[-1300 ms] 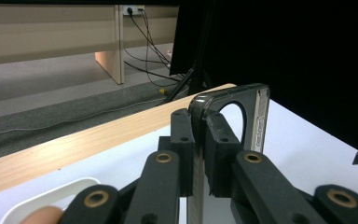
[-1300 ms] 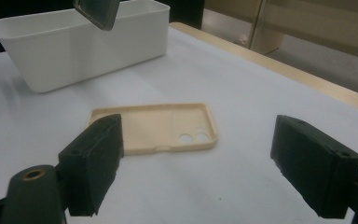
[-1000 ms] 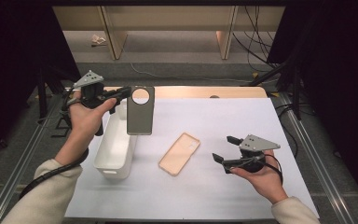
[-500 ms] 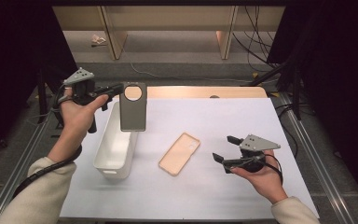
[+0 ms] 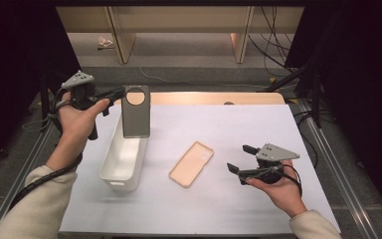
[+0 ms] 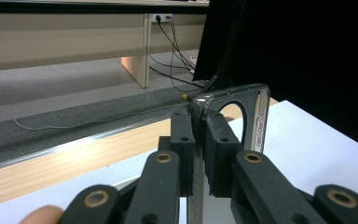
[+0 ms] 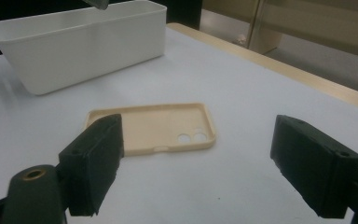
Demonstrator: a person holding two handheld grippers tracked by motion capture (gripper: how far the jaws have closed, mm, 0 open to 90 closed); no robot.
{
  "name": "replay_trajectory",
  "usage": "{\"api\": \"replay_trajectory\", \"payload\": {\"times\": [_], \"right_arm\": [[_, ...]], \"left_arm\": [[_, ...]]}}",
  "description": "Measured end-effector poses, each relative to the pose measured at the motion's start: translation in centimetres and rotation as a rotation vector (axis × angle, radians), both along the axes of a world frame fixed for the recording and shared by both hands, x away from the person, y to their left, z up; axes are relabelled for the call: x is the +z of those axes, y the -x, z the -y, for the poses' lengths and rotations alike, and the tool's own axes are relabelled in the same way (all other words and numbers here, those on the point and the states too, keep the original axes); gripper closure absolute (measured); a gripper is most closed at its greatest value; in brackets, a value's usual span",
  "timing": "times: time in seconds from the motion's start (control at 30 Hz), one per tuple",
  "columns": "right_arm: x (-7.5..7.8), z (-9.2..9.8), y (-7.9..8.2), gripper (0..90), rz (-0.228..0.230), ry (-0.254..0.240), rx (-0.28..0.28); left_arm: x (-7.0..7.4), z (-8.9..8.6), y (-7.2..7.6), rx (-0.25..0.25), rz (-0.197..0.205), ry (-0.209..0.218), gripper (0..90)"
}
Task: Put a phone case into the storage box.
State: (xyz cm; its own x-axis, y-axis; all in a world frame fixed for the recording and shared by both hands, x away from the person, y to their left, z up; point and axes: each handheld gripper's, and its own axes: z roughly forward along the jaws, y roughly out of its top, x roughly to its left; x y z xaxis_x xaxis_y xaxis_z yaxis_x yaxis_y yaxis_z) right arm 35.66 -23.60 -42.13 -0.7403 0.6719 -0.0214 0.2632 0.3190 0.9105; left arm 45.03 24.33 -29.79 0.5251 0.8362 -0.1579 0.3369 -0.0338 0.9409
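Observation:
My left gripper point(image 5: 118, 93) is shut on the top edge of a grey phone case point(image 5: 136, 119) with a round camera hole; the case hangs upright over the far end of a white bin point(image 5: 112, 159). In the left gripper view the jaws pinch the grey case point(image 6: 256, 116) edge-on. A beige phone case point(image 5: 191, 164) lies flat, inside up, on the white table sheet point(image 5: 219, 124). My right gripper point(image 5: 239, 159) stands open just right of it, near the sheet. In the right gripper view the beige case point(image 7: 158, 128) lies ahead between the spread jaws.
The white bin point(image 7: 74, 44) stands long-side along the sheet's left part. A wooden table edge point(image 5: 204, 97) runs behind the sheet. Metal rails flank the table, and cables point(image 5: 273, 50) trail on the floor beyond.
My left gripper has carried the grey case up and a little to the left above the bin. The right gripper has stayed where it was.

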Motion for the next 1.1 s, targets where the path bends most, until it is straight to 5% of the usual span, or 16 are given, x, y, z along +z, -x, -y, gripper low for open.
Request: {"api": "replay_trajectory", "payload": {"times": [1.1], "right_arm": [[-0.1,-0.1,0.0,18.5,-0.001,0.008,0.005]], "left_arm": [[-0.2,-2.1,-1.3,0.044,0.019,-0.035,82.9]]}}
